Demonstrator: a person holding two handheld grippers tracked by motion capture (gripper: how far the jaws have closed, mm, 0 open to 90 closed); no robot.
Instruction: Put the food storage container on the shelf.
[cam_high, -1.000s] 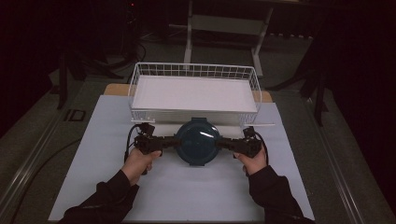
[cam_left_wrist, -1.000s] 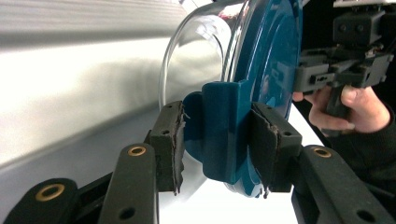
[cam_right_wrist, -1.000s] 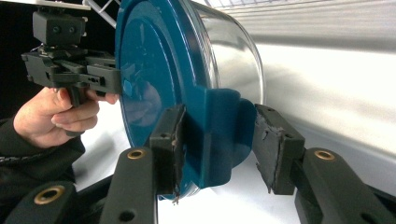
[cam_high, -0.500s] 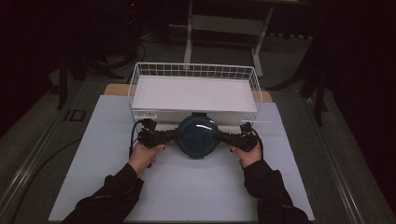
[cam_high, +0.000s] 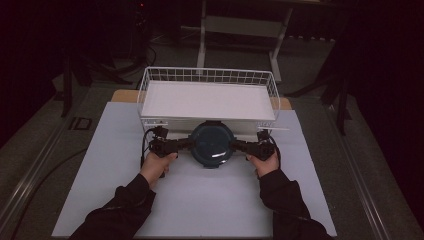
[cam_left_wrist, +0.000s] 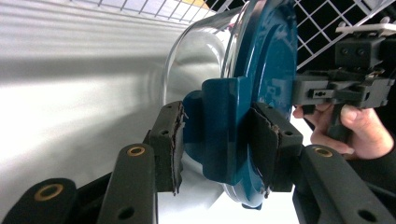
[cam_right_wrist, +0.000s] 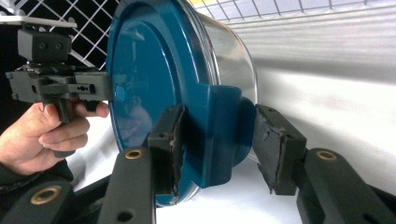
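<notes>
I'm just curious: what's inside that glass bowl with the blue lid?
Through the clear wall of the glass bowl nothing shows but the white surface behind it; it looks empty. The blue lid covers the top, so in the high view the inside is hidden.

A dim lab or test room, judging by the bare white work table (cam_high: 200, 200), white wire basket (cam_high: 207, 76), metal frame legs (cam_high: 240, 30) behind and cables (cam_high: 40, 175) on grey floor.

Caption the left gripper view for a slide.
Left gripper clamps the blue lid's side latch on a glass container.
</notes>
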